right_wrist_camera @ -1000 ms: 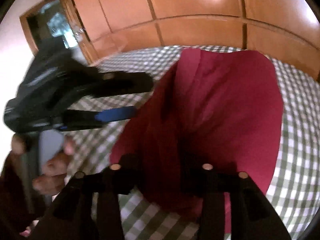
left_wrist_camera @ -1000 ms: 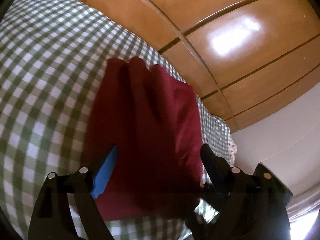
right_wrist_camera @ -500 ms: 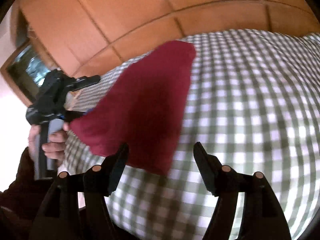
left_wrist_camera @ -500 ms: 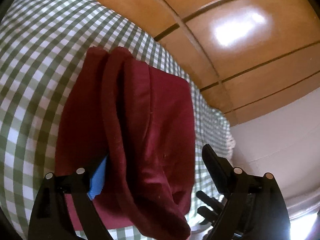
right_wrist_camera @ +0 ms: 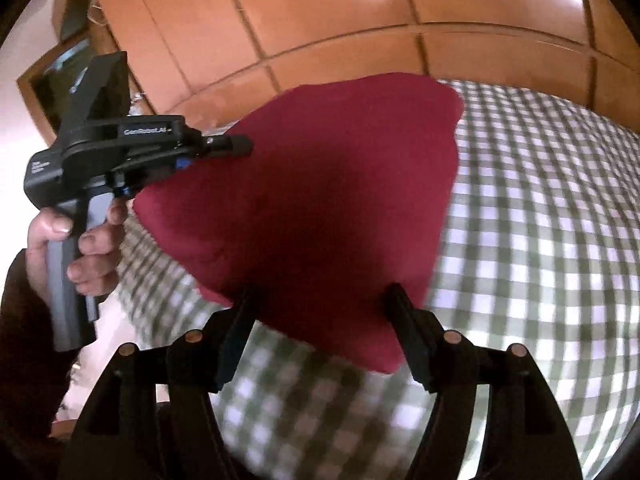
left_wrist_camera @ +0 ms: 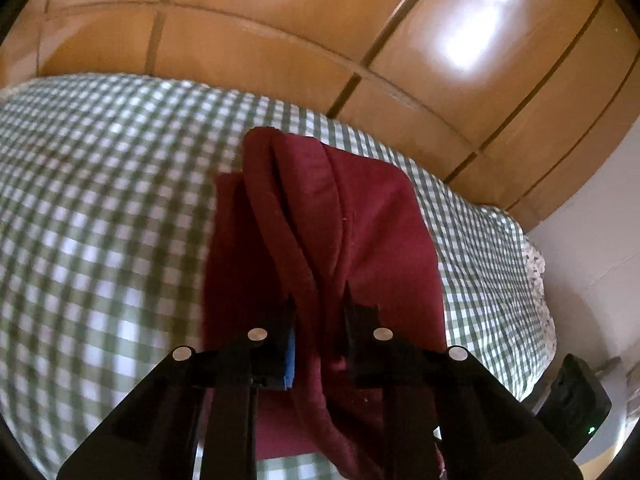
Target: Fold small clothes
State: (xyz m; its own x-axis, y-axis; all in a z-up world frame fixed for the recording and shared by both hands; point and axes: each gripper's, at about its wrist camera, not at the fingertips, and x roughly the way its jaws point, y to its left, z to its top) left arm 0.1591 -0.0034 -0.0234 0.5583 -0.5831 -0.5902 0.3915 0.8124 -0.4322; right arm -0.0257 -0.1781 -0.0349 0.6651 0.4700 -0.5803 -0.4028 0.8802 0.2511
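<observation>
A dark red cloth (left_wrist_camera: 360, 224) lies folded on the green-and-white checked bedspread (left_wrist_camera: 100, 200). In the left wrist view my left gripper (left_wrist_camera: 319, 308) is shut on a thick folded edge of the cloth and lifts that edge a little. In the right wrist view the same red cloth (right_wrist_camera: 332, 200) shows as a flat folded shape, with the left gripper (right_wrist_camera: 224, 144) held by a hand at its left corner. My right gripper (right_wrist_camera: 320, 316) is open and empty, just above the cloth's near edge.
Glossy wooden wardrobe panels (left_wrist_camera: 320, 40) stand behind the bed. The bed's right edge (left_wrist_camera: 536, 280) drops to a pale wall. A black device with a green light (left_wrist_camera: 576, 404) sits at the lower right. A dark framed opening (right_wrist_camera: 60, 76) is at far left.
My left gripper has closed on the cloth's folded edge. My right gripper had let go of the cloth and stays open, now closer to its near edge.
</observation>
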